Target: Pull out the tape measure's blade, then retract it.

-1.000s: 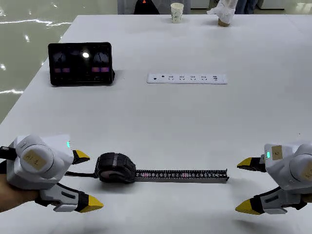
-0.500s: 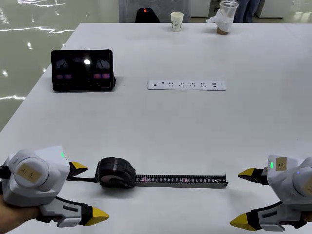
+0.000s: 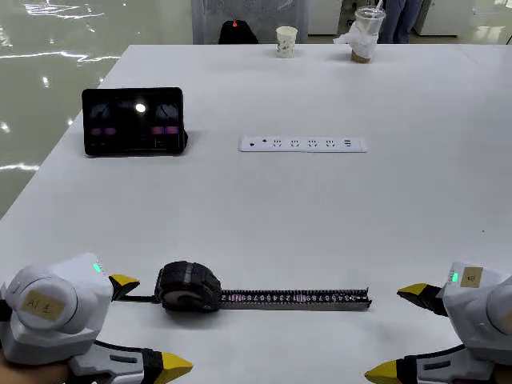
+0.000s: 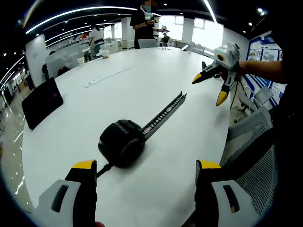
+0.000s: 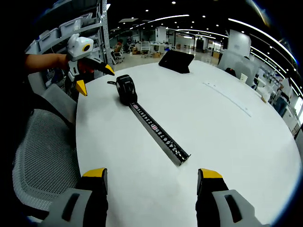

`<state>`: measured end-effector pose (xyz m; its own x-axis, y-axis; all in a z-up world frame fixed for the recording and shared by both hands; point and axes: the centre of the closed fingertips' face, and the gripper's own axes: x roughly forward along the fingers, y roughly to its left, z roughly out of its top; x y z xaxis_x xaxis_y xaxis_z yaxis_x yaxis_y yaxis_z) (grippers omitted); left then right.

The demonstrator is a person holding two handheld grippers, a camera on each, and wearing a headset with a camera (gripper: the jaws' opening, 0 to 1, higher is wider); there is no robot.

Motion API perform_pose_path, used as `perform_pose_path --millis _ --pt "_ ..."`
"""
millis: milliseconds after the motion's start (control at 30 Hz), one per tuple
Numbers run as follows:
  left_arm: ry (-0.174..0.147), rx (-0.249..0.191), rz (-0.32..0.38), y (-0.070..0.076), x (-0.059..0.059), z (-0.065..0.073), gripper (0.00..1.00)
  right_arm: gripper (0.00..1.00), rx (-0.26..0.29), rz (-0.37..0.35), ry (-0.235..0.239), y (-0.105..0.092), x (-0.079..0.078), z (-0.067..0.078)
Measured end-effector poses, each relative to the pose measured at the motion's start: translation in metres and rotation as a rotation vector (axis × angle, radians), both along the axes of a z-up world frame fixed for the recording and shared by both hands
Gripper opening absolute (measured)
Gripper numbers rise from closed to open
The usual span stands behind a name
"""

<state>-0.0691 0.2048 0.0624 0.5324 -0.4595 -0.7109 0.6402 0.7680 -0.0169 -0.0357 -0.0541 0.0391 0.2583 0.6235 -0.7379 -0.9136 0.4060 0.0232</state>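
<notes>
A black tape measure (image 3: 188,286) lies on the white table (image 3: 320,216) near its front edge, its blade (image 3: 296,298) drawn out flat to the right. My left gripper (image 3: 150,324) stands open just left of the case, touching nothing. In the left gripper view the case (image 4: 120,142) lies ahead between the open jaws of that gripper (image 4: 144,165), and the blade (image 4: 163,113) runs toward the right gripper (image 4: 208,90). My right gripper (image 3: 396,331) is open, right of the blade's tip. Its own view shows the blade (image 5: 158,132), the case (image 5: 126,88) and the left gripper (image 5: 94,80) beyond.
A dark tablet (image 3: 134,120) stands at the back left, a white power strip (image 3: 302,144) lies mid-table. A paper cup (image 3: 286,42) and a plastic cup (image 3: 364,36) sit at the far edge. A mesh chair (image 5: 42,146) is by the table's near side.
Both grippers have drawn back a little toward the near edge, still open. The tape measure and its blade lie as before; the head camera has tilted.
</notes>
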Motion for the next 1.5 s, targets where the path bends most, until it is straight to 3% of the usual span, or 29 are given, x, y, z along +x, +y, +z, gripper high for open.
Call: perform_pose_path --millis 167,700,1067,1500 --pt "-0.016 -0.024 0.047 -0.004 -0.004 0.005 0.86 0.82 0.042 -0.082 0.006 0.001 -0.003 0.006" --pt "-0.085 -0.075 0.213 -0.004 -0.012 0.026 0.94 0.94 0.104 -0.209 -0.010 0.005 -0.020 0.022" --pt "-0.079 -0.093 0.256 -0.012 -0.024 0.028 0.97 0.98 0.170 -0.290 -0.026 0.013 -0.026 0.042" --pt "-0.087 -0.086 0.307 -0.017 -0.029 0.034 0.99 0.99 0.161 -0.318 -0.024 0.020 -0.038 0.050"
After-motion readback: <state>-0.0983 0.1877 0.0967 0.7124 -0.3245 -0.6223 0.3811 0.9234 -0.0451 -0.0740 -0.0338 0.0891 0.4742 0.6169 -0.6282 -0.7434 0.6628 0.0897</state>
